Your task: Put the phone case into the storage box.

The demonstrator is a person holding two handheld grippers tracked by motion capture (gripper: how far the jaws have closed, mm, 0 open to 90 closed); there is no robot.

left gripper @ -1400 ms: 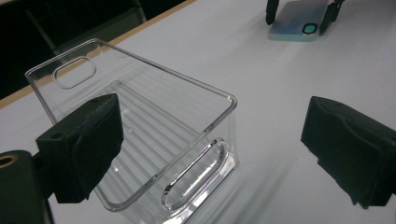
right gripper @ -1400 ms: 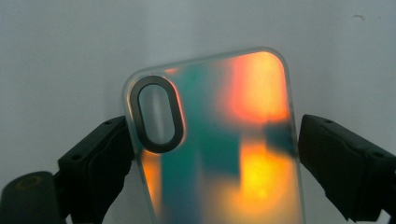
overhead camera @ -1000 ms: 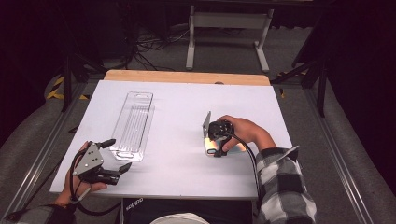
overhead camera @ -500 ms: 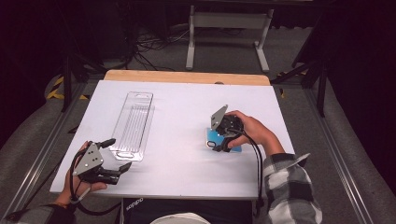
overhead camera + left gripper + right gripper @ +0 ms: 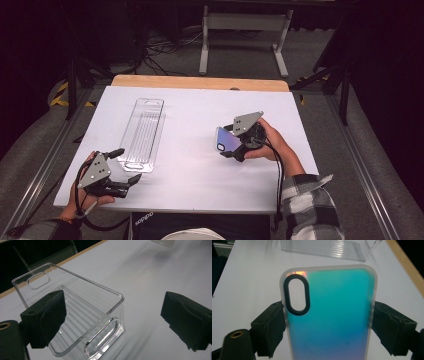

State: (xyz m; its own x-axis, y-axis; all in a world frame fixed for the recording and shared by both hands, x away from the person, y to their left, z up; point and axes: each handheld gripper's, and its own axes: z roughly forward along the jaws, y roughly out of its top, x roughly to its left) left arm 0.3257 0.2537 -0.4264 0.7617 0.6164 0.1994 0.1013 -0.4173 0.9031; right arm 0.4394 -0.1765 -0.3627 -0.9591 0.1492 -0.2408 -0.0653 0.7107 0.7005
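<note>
My right gripper (image 5: 231,145), clamped on the iridescent phone case (image 5: 329,315), has tilted it face-up above the desk (image 5: 200,115), suggesting transfer toward the clear plastic tray (image 5: 142,132), beside which my left gripper (image 5: 122,167) waits with jaws apart.

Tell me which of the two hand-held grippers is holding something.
The right hand-held gripper: its jaws clamp the iridescent phone case by its edges. The left hand-held gripper is open, near the clear plastic tray.
</note>
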